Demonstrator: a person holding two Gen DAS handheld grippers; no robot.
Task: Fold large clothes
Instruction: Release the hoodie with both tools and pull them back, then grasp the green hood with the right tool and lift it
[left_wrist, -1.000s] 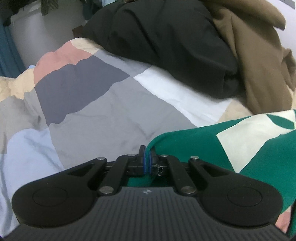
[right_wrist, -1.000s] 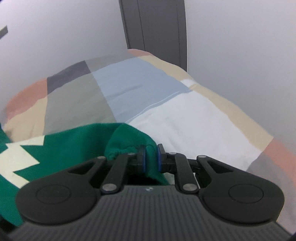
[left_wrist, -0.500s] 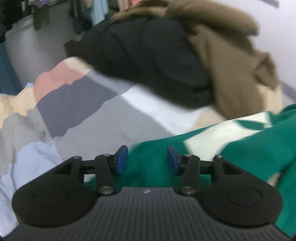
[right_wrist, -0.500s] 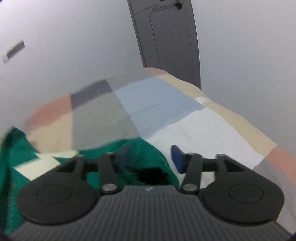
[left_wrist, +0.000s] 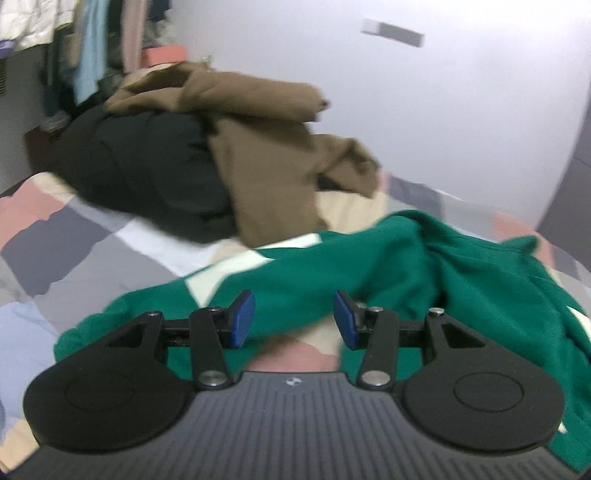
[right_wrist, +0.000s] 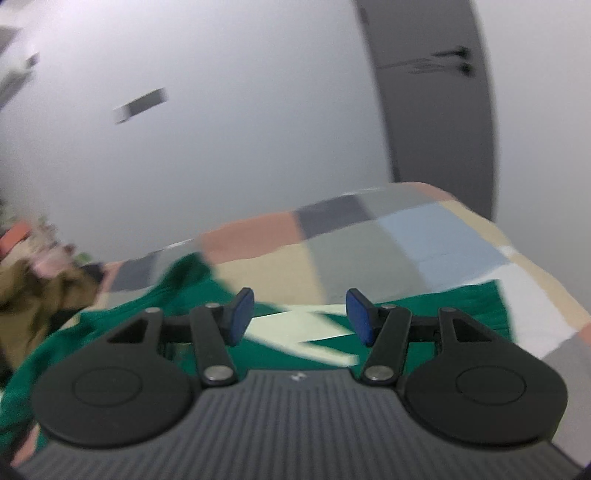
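Green knit garment (left_wrist: 369, 266) lies rumpled; left tongs (left_wrist: 293, 319) and right tongs (right_wrist: 299, 316) gape, released.

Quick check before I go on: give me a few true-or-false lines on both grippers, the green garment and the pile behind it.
1. The left gripper is clamped on the green garment with cream patches. False: its jaws stand apart, holding nothing.
2. The right gripper is open. True.
3. The brown garment lies partly over the black garment. True.
4. The green garment hangs in the air. False: it lies on the patchwork bedcover.
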